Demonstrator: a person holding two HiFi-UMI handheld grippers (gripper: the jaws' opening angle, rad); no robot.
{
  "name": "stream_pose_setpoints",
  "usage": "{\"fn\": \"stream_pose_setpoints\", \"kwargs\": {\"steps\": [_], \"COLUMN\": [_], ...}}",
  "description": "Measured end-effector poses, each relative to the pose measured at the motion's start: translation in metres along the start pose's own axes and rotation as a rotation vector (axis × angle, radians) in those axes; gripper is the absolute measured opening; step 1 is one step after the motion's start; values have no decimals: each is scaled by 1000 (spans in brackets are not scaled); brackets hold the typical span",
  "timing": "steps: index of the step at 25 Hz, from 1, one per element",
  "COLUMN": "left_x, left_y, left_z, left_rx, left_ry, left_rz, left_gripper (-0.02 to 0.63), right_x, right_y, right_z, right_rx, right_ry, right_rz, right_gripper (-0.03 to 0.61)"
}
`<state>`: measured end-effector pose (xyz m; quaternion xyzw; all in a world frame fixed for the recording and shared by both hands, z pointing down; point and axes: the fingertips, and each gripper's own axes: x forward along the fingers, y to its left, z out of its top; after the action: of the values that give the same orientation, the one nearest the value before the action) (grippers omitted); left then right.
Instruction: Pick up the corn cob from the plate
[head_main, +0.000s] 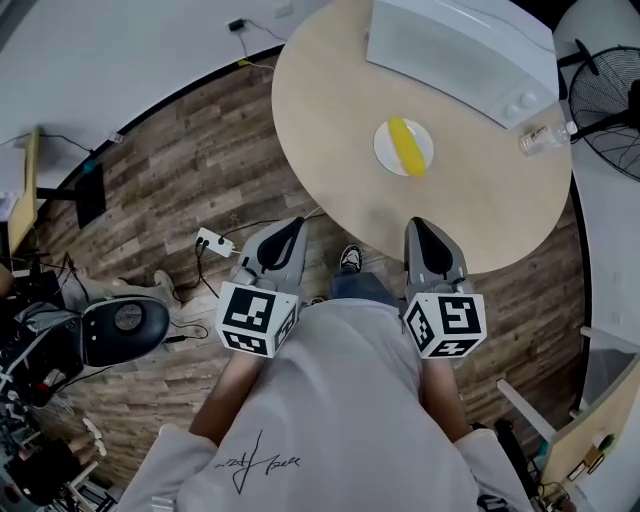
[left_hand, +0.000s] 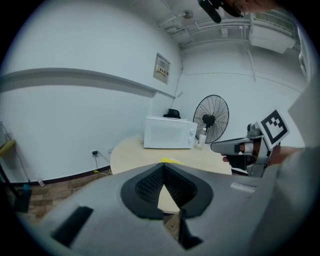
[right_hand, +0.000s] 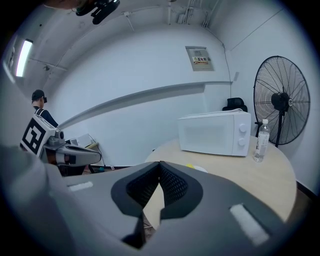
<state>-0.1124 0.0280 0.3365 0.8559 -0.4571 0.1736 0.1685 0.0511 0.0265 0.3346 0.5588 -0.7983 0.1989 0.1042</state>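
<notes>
Fingers closed and empty, the left gripper and right gripper are hovering at the desk's near edge, well apart from the corn cob.

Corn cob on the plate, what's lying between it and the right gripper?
Nothing: in the head view only bare table separates the right gripper from the corn cob on its plate.

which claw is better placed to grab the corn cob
Right. The right claw reaches the edge of the round beige table, in line with the yellow corn cob on the white plate; the left claw is over the wooden floor.
</notes>
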Motion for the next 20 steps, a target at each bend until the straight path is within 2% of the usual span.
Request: {"fn": "stream_pose_setpoints", "kwargs": {"steps": [3, 9, 14, 20], "left_x": [13, 36, 45, 44], "left_y": [0, -5, -17, -9], "left_z": [9, 21, 27, 27], "left_rx": [35, -2, 25, 15], "left_ry": [-8, -39, -41, -30], "left_rz": [25, 32, 11, 21], "left_gripper": [-9, -9, -9, -9], "right_x": [8, 20, 22, 33], "right_y": [-13, -35, -42, -44], "right_z": [5, 14, 12, 12], "right_rx": [4, -20, -67, -78], "right_ry": [-7, -16, 14, 26], "right_rz": [3, 35, 72, 74], "right_gripper": [9, 9, 9, 9]}}
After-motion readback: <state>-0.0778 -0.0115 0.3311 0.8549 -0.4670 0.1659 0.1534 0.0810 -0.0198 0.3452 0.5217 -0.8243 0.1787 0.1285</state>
